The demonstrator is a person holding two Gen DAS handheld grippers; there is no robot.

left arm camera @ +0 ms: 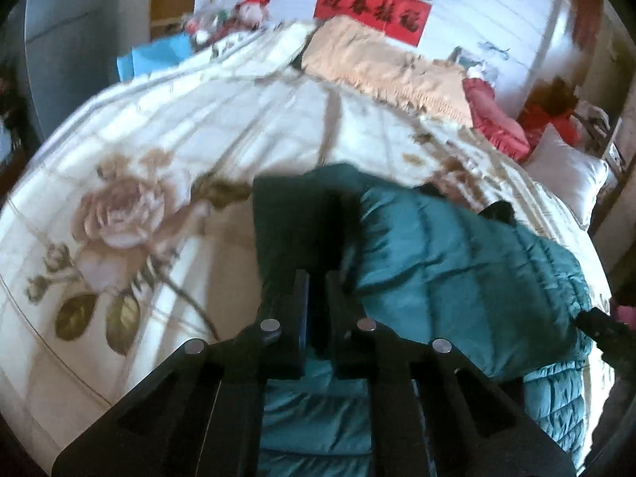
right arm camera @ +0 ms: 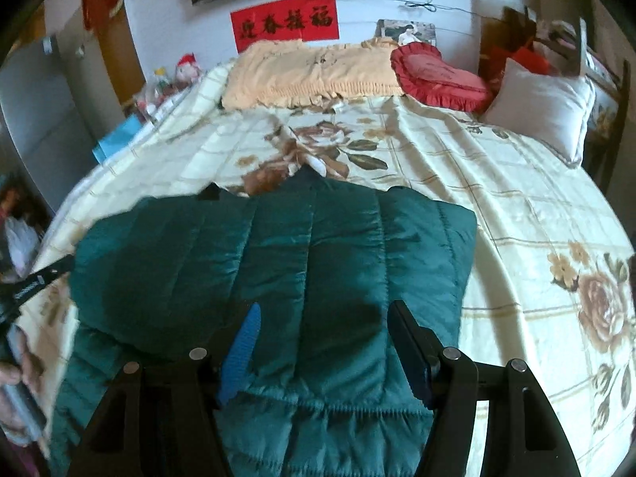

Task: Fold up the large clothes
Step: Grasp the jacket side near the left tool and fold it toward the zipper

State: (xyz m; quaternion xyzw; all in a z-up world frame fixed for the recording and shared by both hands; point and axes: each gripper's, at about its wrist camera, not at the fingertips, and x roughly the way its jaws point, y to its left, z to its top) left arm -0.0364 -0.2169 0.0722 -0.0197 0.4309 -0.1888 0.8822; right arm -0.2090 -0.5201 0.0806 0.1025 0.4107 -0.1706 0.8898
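Observation:
A teal quilted puffer jacket [right arm camera: 278, 262] lies folded over on the flowered bedspread [right arm camera: 516, 206]. In the left wrist view the jacket [left arm camera: 457, 262] fills the lower right. My left gripper [left arm camera: 317, 278] is shut on a dark fold of the jacket and holds it up. My right gripper [right arm camera: 324, 318] is open above the jacket's near part, one finger on each side of a quilted panel, holding nothing. The left gripper's body shows at the left edge of the right wrist view [right arm camera: 28, 282].
A peach blanket [right arm camera: 310, 71], a red heart cushion [right arm camera: 437, 75] and a white pillow [right arm camera: 544, 107] lie at the bed's head. A red banner [right arm camera: 284, 20] hangs on the wall. Toys and a blue box [left arm camera: 159, 55] stand on the bed's left.

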